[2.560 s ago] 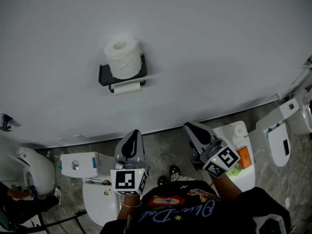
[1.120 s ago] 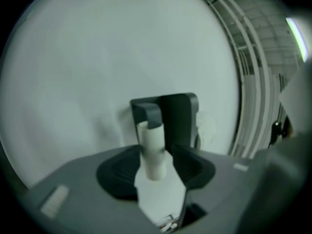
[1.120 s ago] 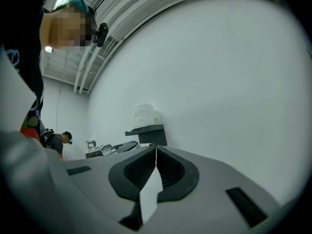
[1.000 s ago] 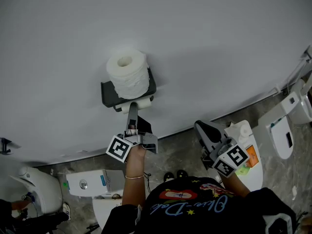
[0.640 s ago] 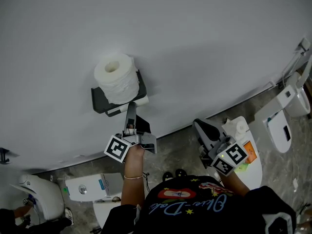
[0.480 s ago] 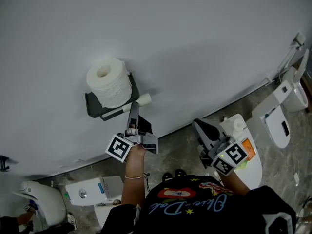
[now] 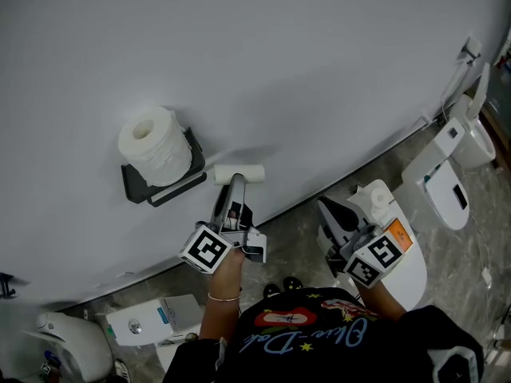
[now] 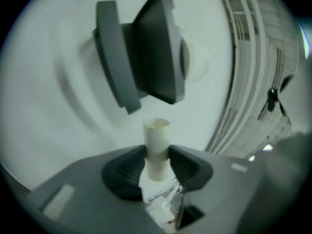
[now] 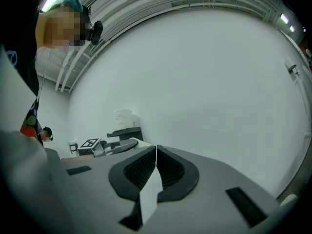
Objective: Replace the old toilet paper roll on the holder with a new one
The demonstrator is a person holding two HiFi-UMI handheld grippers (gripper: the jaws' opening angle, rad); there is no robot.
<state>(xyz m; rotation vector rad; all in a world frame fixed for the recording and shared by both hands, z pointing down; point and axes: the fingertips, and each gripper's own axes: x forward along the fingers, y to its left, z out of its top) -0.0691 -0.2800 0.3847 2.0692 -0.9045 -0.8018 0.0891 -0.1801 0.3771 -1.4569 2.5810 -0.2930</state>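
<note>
Found left gripper (image 7: 236, 183) jaws, just closing, grasping pale cardboard tube (image 7: 251, 173), clear of black wall holder (image 7: 137, 186) bearing full white paper roll (image 7: 153, 140); right gripper (image 7: 329, 211) jaws clenched, empty.

A plain white wall (image 7: 303, 62) fills most of the head view. A grey marbled floor (image 7: 291, 234) runs along the wall's foot. A white toilet (image 7: 443, 182) stands against the wall, at its far right end.

left gripper (image 7: 236, 186): held out ahead, jaws just closed in, clamped on cardboard tube (image 7: 239, 174) | left forearm (image 7: 221, 294): bare, stretched forward | right gripper (image 7: 326, 207): close to the body, jaws pressed together
</note>
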